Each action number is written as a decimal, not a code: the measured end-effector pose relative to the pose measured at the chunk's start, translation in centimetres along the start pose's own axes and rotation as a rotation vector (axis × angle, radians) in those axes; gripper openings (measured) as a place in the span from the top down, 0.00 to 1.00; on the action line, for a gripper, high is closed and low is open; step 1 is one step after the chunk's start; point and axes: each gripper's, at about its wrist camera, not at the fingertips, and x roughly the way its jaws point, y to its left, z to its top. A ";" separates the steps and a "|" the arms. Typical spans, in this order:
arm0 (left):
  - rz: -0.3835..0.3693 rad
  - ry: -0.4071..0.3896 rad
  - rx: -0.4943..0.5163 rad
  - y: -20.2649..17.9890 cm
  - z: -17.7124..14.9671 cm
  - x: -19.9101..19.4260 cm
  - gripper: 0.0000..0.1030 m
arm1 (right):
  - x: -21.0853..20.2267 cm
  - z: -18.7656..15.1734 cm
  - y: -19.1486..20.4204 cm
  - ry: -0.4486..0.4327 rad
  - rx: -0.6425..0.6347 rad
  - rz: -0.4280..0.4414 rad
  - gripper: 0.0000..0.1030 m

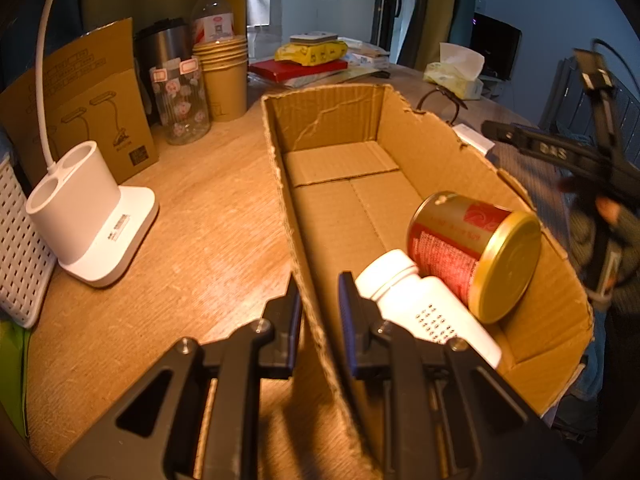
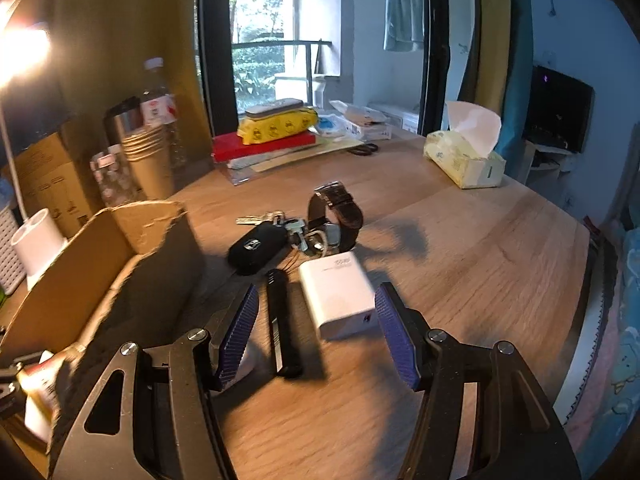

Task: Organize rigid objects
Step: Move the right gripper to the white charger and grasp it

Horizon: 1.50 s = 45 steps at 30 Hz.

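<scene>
The black gripper frame at three o'clock in the left wrist view reads "DAS". Other labels are too small to read

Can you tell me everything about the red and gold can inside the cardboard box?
The red cylindrical can with the shiny gold lid looks like metal, with a red printed label of tiny text and a swirl pattern. Its lid is on. It lies tilted on its side at the near end of the open brown cardboard box, leaning against the box's right wall, lid towards the camera. It rests against the white plastic bottle beside it.
</scene>
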 end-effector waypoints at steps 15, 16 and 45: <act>-0.010 0.004 -0.005 -0.2 -0.2 0.2 0.82 | 3.8 1.4 -0.7 0.056 -0.019 -0.010 0.38; -0.011 0.004 -0.005 -0.2 -0.2 0.2 0.82 | 4.1 1.5 -0.8 0.067 -0.018 -0.015 0.38; -0.005 0.001 0.003 -0.3 -0.1 0.0 0.82 | 5.8 0.5 0.0 0.199 -0.052 -0.023 0.48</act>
